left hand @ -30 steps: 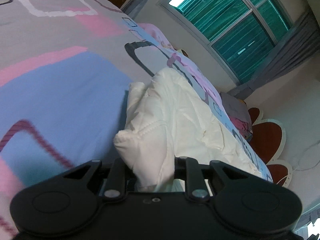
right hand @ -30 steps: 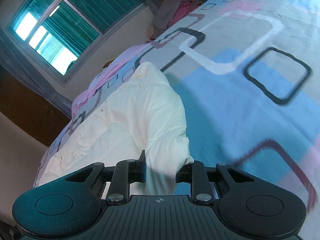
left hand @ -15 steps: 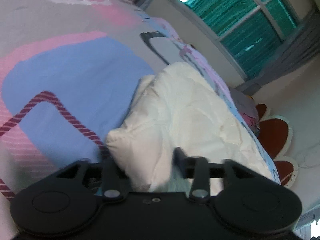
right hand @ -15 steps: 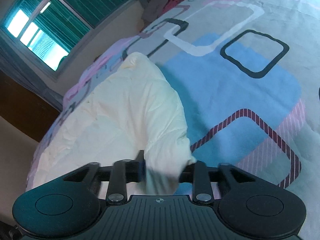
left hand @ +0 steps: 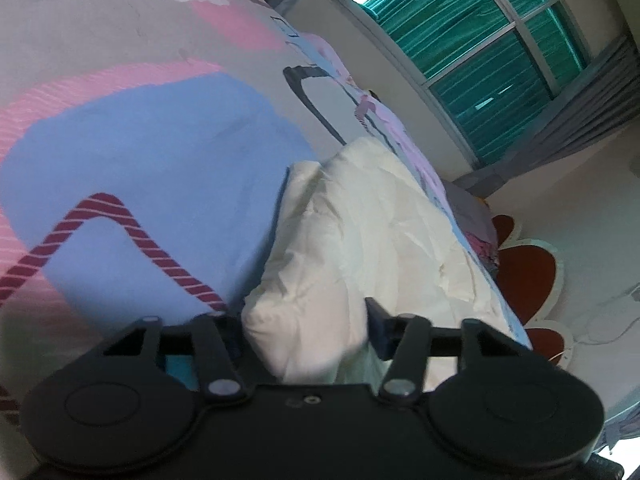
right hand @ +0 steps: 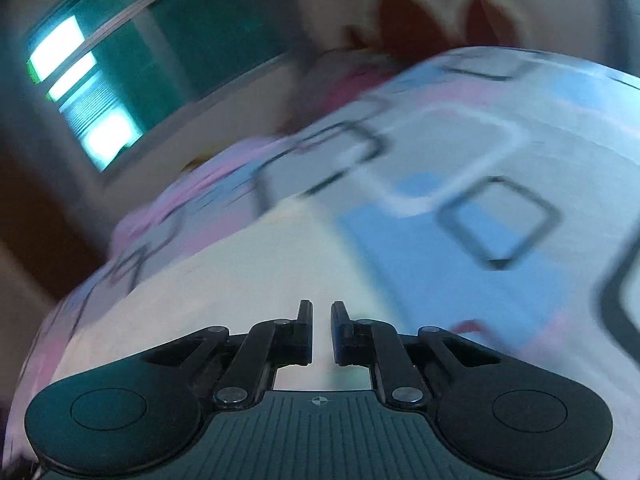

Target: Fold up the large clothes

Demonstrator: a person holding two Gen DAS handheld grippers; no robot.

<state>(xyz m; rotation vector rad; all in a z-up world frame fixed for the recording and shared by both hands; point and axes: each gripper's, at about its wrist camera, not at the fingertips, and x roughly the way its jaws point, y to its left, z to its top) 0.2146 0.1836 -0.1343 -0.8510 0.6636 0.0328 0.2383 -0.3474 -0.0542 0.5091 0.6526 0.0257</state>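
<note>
L gripper [left hand: 306, 330] jaws spread round a bunched corner of cream garment [left hand: 376, 236], which lies far-right on the patterned bed [left hand: 152, 152]. R gripper [right hand: 318, 332] nearly pressed together, prob. empty (blurred). Step: fold laid, letting go. Next: regrip new edge

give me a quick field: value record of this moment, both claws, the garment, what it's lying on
garment: cream quilted garment, bunched, lying on the bed
surface: patterned bedspread in blue, pink and grey
left claw: left claw wide open, a fold of the garment between its fingers, not pinched
right claw: right claw nearly closed, nothing between its fingers; view is motion-blurred
background: window with green curtain
</note>
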